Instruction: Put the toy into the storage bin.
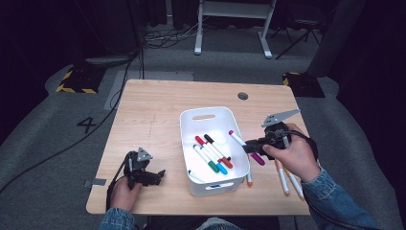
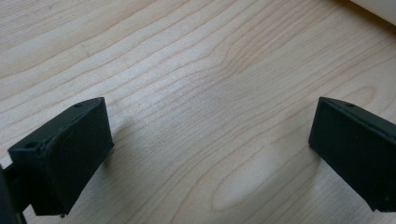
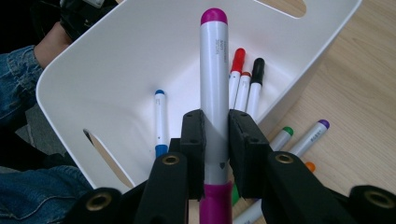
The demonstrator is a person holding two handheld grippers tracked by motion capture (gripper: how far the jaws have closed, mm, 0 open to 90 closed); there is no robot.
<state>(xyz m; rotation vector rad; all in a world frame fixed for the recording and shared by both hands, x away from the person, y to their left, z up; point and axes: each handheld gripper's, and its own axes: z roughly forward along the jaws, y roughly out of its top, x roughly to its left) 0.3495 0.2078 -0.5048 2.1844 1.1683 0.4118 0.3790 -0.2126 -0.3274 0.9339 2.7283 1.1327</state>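
Note:
A white marker with magenta ends (image 3: 214,70) is clamped between the jaws of my right gripper (image 3: 215,126). It points over the rim of the white bin (image 3: 93,70). In the high view my right gripper (image 1: 250,143) hovers at the bin's (image 1: 191,117) right wall, and the marker (image 1: 236,138) slants over that edge. Several markers (image 1: 213,153) lie inside the bin, among them red, black, green and blue ones. My left gripper (image 1: 159,175) rests near the table's front left, open. Only bare wood lies between its jaws (image 2: 210,135).
Loose markers lie on the table right of the bin: an orange-tipped one (image 1: 249,178) and two more (image 1: 283,177) under the right hand. Green (image 3: 282,137) and purple (image 3: 312,134) ones show beside the bin. A corner of the bin (image 2: 378,5) is near the left gripper.

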